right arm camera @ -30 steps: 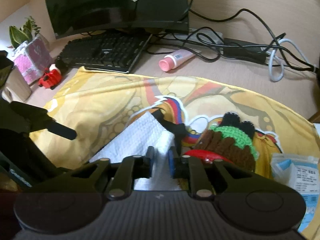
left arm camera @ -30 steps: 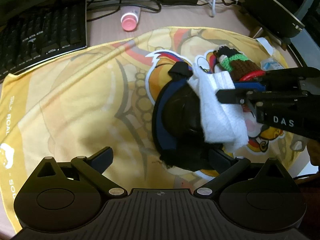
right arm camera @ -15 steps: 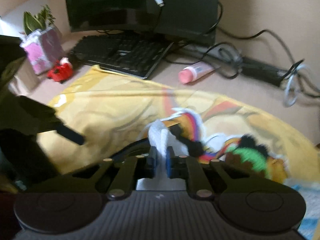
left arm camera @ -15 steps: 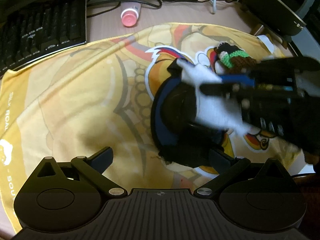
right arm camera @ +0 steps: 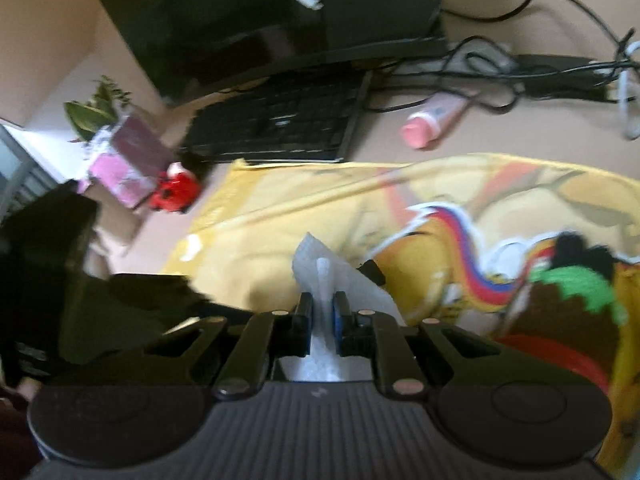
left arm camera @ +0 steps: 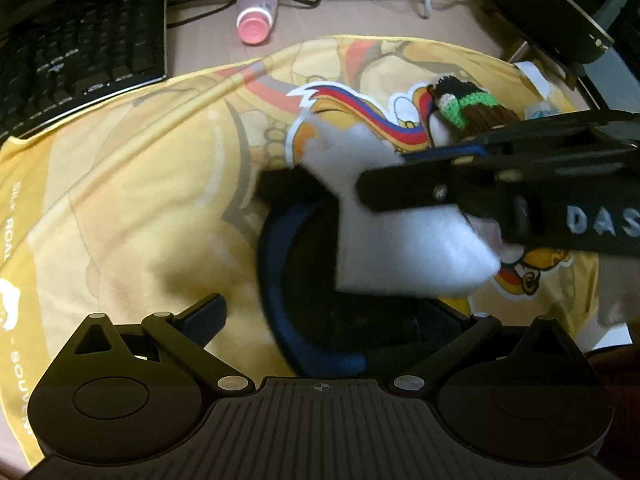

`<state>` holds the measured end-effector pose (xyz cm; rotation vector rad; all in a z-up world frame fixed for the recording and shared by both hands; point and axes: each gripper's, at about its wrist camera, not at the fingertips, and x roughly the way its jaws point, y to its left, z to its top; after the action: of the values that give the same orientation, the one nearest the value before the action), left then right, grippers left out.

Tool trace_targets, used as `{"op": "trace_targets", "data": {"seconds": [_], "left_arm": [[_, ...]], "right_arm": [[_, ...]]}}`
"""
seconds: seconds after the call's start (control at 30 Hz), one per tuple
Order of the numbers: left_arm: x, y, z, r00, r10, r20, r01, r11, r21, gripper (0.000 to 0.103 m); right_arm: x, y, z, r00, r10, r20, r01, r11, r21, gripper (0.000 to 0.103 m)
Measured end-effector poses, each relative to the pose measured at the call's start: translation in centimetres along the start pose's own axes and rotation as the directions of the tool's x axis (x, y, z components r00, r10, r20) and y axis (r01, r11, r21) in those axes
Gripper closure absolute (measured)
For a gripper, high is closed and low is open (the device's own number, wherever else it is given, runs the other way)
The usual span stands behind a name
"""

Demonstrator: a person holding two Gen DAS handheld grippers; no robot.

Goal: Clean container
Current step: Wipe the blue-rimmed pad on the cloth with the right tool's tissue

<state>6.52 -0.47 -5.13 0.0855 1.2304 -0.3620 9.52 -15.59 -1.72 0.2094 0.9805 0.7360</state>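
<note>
1. The right gripper (right arm camera: 322, 312) pinches a white tissue (left arm camera: 404, 248) between its pads.
2. The left gripper (left arm camera: 332, 316) stands spread wide.
3. The dark blue-rimmed container (left arm camera: 304, 280) lies on the yellow cloth (left arm camera: 140, 200), under the tissue, at 12 o'clock from the left gripper.

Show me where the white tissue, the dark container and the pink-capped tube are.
white tissue (left arm camera: 412, 248): left wrist view, its broad middle.
dark container (left arm camera: 276, 264): left wrist view, blue rim on its left side.
pink-capped tube (left arm camera: 253, 29): left wrist view, its pink cap.
</note>
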Motion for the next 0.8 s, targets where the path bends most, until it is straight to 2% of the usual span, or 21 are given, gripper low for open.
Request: {"op": "trace_targets", "data": {"seconds": [0.1,0.23,0.37,0.43,0.57,0.73,0.8], "left_arm": [[0.0,0.0,0.0,1.0,0.001,-0.002,-0.001,1.0,-0.001,0.0],[0.1,0.0,0.0,1.0,0.002,-0.004,-0.002,1.0,-0.002,0.0],[0.1,0.1,0.0,1.0,0.002,-0.006,-0.002,1.0,-0.002,0.0],[0.0,0.1,0.0,1.0,0.003,-0.004,-0.003,1.0,-0.001,0.0],[-0.5,0.0,-0.2,1.0,-0.015,0.006,0.015,1.0,0.003,0.0],[-3.0,0.3,-1.3,0.988,-0.149,0.049,0.148,0.989,0.024,0.0],[-3.8,0.4,-2.1,0.985,-0.164,0.045,0.163,0.986,0.034,0.0]], "right_arm": [[0.3,0.8,-0.1,1.0,-0.021,-0.008,0.021,0.999,-0.043,0.091],[0.6,0.4,-0.2,0.998,-0.055,-0.02,0.055,0.998,-0.038,0.09],[0.3,0.2,-0.6,0.986,-0.166,0.004,0.165,0.981,-0.099,0.088],[0.1,-0.4,-0.7,0.981,-0.195,0.006,0.195,0.977,-0.091,0.088],[-0.7,-1.7,-0.7,0.98,-0.201,0.009,0.201,0.979,-0.043,0.088],[-2.4,-1.6,-0.7,0.987,-0.159,0.029,0.158,0.987,0.014,0.088],[-3.0,-0.6,-0.9,0.993,-0.115,0.041,0.114,0.993,0.019,0.088]]}}
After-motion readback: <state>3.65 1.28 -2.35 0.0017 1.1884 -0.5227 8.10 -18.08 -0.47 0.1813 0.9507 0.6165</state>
